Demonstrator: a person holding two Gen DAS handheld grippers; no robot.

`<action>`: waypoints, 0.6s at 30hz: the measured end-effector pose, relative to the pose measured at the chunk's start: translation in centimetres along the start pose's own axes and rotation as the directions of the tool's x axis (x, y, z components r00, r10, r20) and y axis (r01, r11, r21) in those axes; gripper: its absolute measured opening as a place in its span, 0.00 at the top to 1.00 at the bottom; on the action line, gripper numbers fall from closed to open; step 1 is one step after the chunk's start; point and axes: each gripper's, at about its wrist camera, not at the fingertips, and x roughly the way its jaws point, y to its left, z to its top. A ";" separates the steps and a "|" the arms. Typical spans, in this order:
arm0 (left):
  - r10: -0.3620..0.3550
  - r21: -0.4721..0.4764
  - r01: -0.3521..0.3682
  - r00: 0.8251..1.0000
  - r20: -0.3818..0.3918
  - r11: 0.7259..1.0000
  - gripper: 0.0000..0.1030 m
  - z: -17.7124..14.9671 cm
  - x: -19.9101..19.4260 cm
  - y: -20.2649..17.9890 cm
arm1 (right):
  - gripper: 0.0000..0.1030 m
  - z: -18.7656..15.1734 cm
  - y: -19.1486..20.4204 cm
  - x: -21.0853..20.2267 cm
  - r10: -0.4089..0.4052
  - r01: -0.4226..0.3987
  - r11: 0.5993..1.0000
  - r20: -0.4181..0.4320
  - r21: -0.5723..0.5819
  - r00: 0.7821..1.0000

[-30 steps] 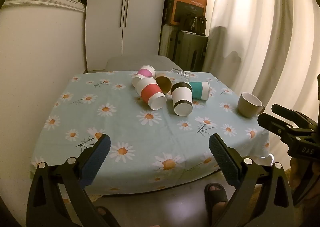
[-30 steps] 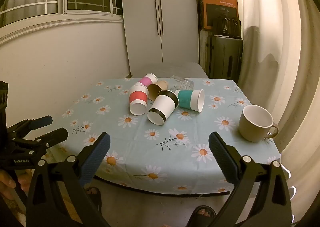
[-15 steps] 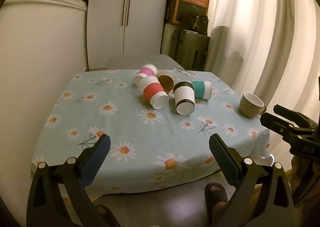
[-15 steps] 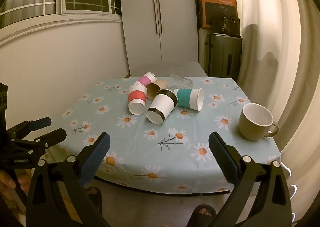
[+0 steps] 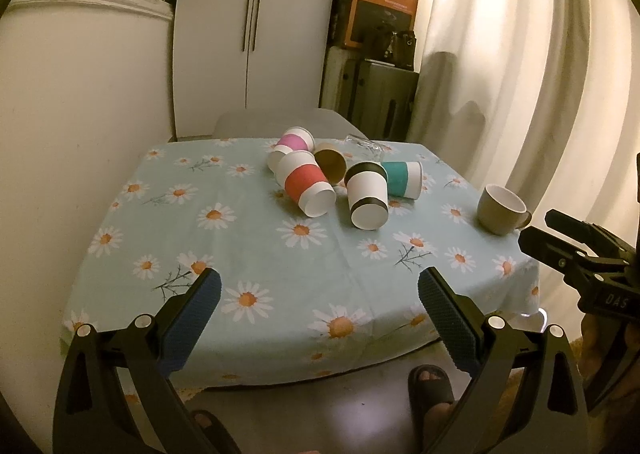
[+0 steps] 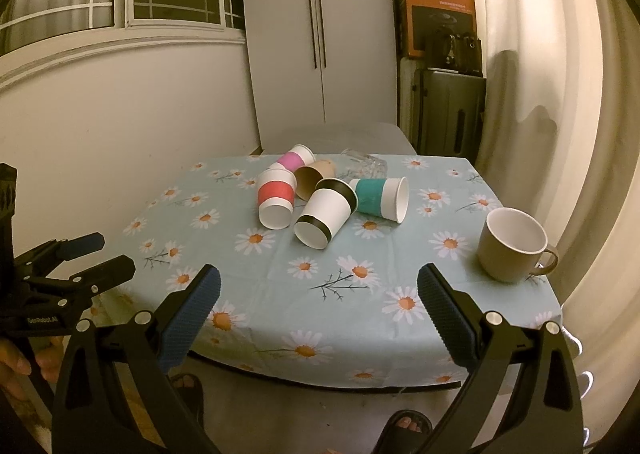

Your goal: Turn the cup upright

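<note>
My left gripper point(image 5: 318, 296) has its fingers point(image 5: 192, 314) spread wide and holds nothing; it hangs before the near edge of the counter point(image 5: 256, 254). My right gripper point(image 6: 318, 294) is the same, with blue fingers point(image 6: 444, 314) released and empty, also in front of the near edge. Each gripper shows at the side of the other's view.

On the counter, well apart from both grippers, I see a group of paper cups lying on their sides near the far middle. The black cup point(image 6: 326, 212) lies closest to me with its bottom toward me. The red cup point(image 6: 275, 198) is just to its left, and the teal cup point(image 6: 380, 198) is just to its right with the mouth to the right. Behind them lie a brown cup point(image 6: 314, 178) and a pink cup point(image 6: 296, 159), and a glass point(image 6: 364, 165) is on its side farther back. A mug point(image 6: 510, 248) stands upright near the right edge, apart from the group.
</note>
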 end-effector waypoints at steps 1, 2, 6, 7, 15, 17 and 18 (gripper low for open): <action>0.000 0.002 0.000 1.000 -0.004 1.000 0.06 0.1 0.1 -0.1 | 0.05 0.0 0.0 0.1 0.001 -0.001 1.000 -0.003 -0.002 1.000; 0.001 0.005 -0.001 1.000 -0.005 1.000 0.06 0.2 0.2 -0.1 | 0.05 0.0 0.1 0.1 0.001 -0.001 1.000 -0.004 -0.004 1.000; 0.001 0.002 -0.001 1.000 -0.006 1.000 0.06 0.3 0.2 -0.2 | 0.05 0.1 0.1 0.1 0.003 -0.003 1.000 -0.006 -0.004 1.000; -0.001 0.003 0.001 1.000 -0.005 1.000 0.06 0.3 0.2 -0.2 | 0.05 0.0 0.1 0.1 0.004 -0.004 1.000 -0.006 -0.005 1.000; -0.002 0.007 0.002 1.000 -0.006 1.000 0.06 0.2 0.1 -0.3 | 0.05 0.0 0.1 0.1 0.002 -0.002 1.000 -0.005 -0.006 1.000; -0.009 0.006 0.009 1.000 -0.008 1.000 0.06 0.2 0.2 -0.3 | 0.05 0.0 0.1 0.2 0.003 -0.003 1.000 -0.006 -0.006 1.000; -0.010 0.006 0.010 1.000 -0.011 1.000 0.06 0.1 0.2 -0.3 | 0.05 0.0 0.1 0.2 0.002 -0.003 1.000 -0.008 -0.007 1.000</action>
